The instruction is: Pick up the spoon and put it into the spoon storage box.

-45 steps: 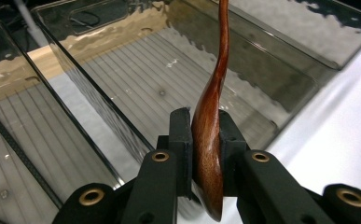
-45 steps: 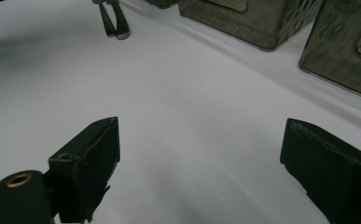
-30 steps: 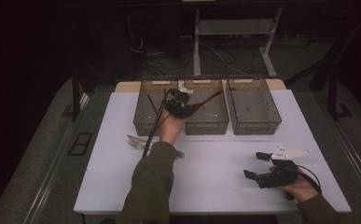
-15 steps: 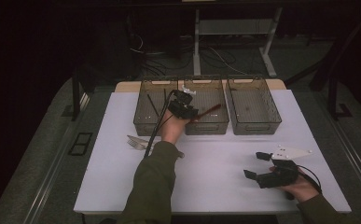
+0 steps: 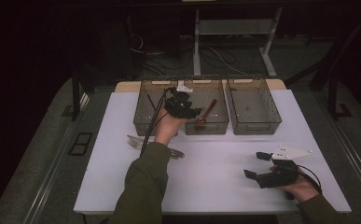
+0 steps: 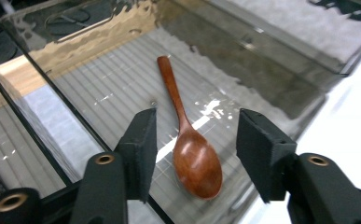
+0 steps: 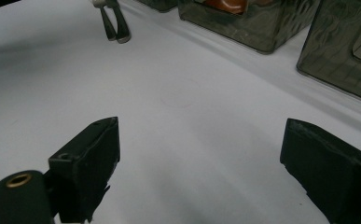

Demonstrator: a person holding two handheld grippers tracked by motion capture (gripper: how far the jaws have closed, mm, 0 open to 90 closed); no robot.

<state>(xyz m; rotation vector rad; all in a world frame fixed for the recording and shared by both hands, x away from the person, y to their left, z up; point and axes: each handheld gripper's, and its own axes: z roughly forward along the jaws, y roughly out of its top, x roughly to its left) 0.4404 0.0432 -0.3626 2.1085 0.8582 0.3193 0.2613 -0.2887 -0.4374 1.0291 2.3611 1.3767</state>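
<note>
Wooden spoon (image 6: pixel 187 135) lies flat inside the middle bin (image 5: pixel 218 125).

Three bins stand in a row at the far edge of my table (image 5: pixel 215 186); the spoon (image 6: pixel 192 149) lies in the middle bin (image 5: pixel 206 128), its bowl toward me, its handle slanting away; my left gripper (image 5: pixel 183 106) hangs over that bin's near left corner, the spoon below and between its parted jaws, untouched; left bin (image 5: pixel 143 122) and right bin (image 5: pixel 255 126) flank it; a fork (image 5: pixel 138 141) lies before the left bin; my right gripper (image 5: pixel 262 168) rests near the front right.
</note>
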